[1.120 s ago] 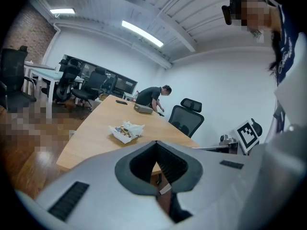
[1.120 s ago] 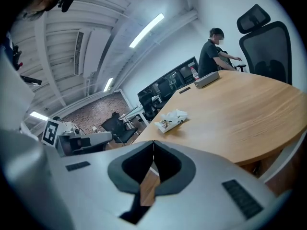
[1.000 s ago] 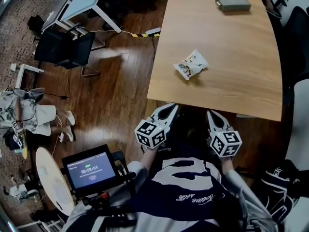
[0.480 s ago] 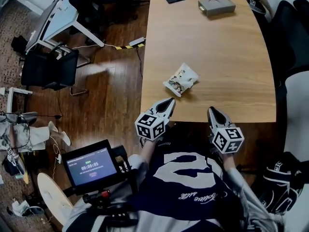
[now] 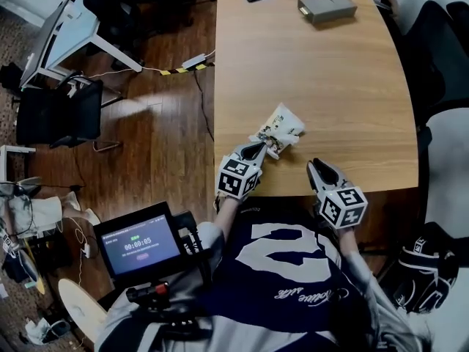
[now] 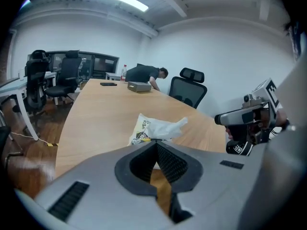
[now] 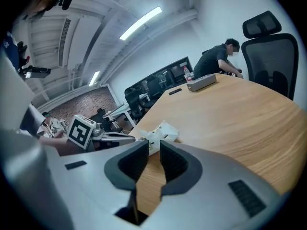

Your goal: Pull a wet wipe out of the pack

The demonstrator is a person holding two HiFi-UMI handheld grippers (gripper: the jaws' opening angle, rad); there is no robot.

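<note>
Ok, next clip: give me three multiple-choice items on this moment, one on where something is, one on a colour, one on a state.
1. Where on the table is the wet wipe pack?
A. at the far end
B. near the near edge, just ahead of the left gripper
C. at the right edge
2. What colour is the box at the far end?
A. red
B. yellow
C. grey
3. How do the left gripper's jaws stand?
A. together
B. wide apart
C. clamped on the box

B: the head view shows the pack by the near edge, in front of that gripper.
C: the box is plain grey.
A: the left gripper view shows the tips meeting, with nothing between them.
</note>
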